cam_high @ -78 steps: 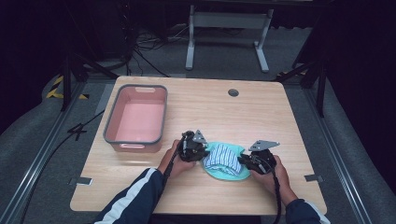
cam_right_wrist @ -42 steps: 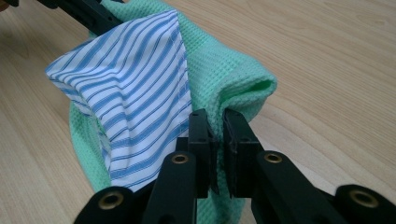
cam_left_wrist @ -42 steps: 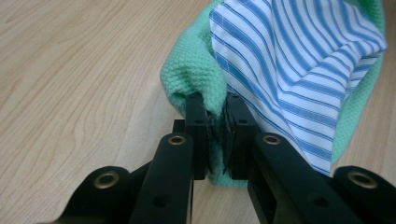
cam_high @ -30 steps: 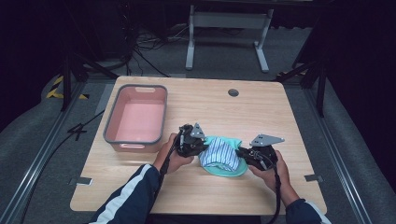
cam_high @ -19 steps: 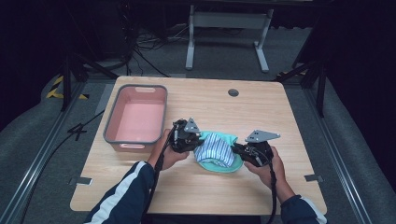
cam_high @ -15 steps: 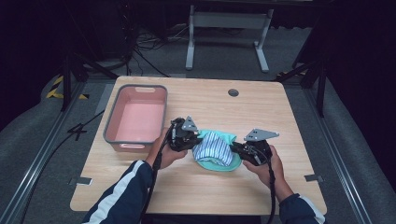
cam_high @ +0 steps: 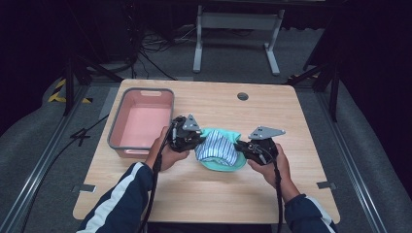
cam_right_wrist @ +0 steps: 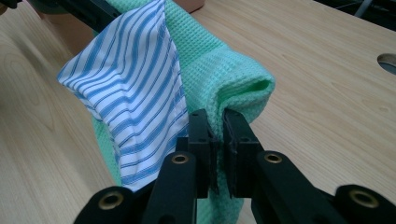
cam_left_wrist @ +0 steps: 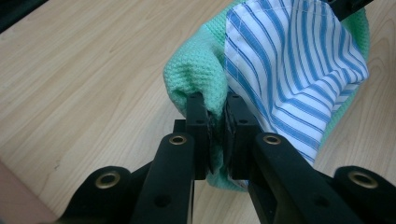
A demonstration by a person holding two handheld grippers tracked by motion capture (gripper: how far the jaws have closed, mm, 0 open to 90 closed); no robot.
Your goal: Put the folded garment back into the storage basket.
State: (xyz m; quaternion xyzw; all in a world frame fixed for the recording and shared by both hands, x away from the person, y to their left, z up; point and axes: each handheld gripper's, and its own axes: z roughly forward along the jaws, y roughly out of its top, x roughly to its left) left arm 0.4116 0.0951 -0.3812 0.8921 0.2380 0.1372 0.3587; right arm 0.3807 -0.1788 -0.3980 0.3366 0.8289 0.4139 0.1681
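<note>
A mint-green waffle cloth with a blue-and-white striped cloth folded inside it hangs between my two grippers above the middle of the wooden table. My left gripper is shut on the green cloth's left edge, with the striped cloth just beside the jaws. My right gripper is shut on the green cloth's right edge; the striped cloth drapes to the left of its jaws. The bundle sags in the middle and is lifted off the wood.
A pink tub with a grey rim stands at the table's left, close to the left hand. A round cable hole is near the far edge. Metal rails run along the floor on both sides of the table.
Both hands have raised the cloth bundle off the table and carried it away from the person and slightly left, toward the pink tub. Both grips stayed shut.
</note>
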